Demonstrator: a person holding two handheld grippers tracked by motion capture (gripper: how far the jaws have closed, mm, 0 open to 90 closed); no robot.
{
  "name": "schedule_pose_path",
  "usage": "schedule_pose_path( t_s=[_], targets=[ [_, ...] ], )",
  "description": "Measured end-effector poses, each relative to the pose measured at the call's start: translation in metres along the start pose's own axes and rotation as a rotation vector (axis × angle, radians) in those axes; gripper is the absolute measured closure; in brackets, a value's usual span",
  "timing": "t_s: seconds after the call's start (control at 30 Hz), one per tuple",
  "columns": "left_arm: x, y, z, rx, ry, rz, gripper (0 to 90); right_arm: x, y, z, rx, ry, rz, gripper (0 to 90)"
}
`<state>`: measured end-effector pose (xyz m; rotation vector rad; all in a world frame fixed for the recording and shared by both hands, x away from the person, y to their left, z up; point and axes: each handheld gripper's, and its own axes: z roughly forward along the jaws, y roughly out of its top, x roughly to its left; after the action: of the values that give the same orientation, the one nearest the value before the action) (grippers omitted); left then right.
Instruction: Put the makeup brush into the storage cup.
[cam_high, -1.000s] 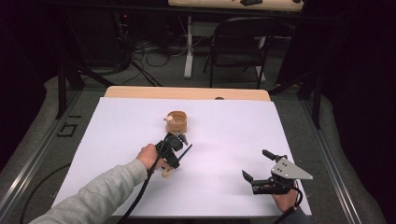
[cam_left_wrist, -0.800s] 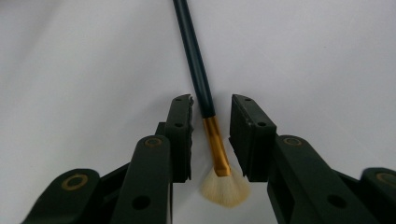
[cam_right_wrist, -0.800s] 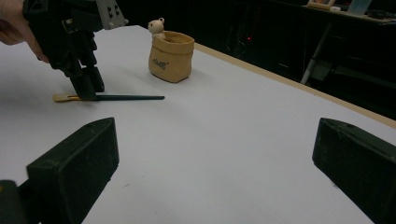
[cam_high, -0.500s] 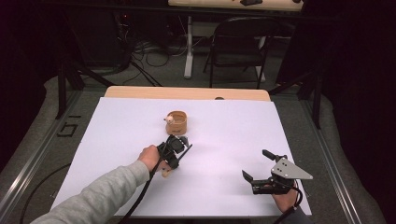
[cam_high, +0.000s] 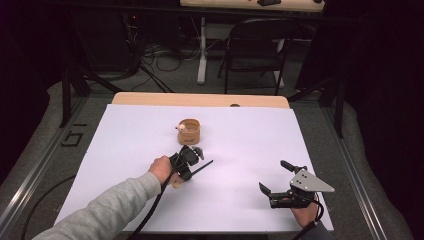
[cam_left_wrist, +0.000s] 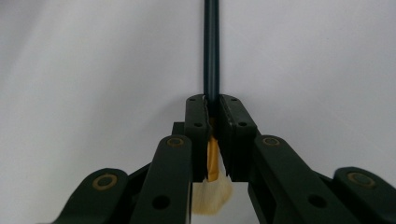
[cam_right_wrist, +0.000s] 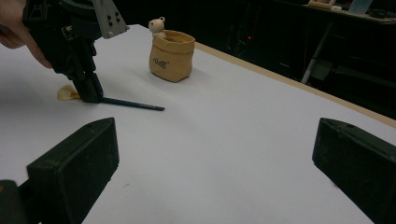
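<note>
left gripper (cam_high: 187, 167) has just clenched on the brush (cam_left_wrist: 211, 60), lying flat, handle pointing straight ahead; right gripper (cam_high: 276, 181) released.

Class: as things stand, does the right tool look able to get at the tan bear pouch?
Probably yes: the right tool is open and empty, with bare white table between it and the tan bear pouch.

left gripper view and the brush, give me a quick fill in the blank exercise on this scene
1. The left tool is shut on a ____ with a dark handle and pale bristles.
2. The tan pouch has a small ____ figure at its rim.
3. The right tool has its jaws ____, with nothing between them.
4. The handle tip lies on the ____ table cover.

Missing words: brush; bear; open; white
</note>
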<state>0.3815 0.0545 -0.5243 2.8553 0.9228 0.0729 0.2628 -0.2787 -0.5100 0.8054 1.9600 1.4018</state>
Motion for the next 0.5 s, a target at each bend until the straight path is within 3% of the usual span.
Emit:
schedule_pose_path(
  t_s=[0.5],
  targets=[
    [0.0006, -0.004, -0.0089, -0.035, 0.011, 0.092, 82.9, -0.0003, -0.0002, 0.0003, 0.004, -0.001, 0.0, 0.1]
  ],
)
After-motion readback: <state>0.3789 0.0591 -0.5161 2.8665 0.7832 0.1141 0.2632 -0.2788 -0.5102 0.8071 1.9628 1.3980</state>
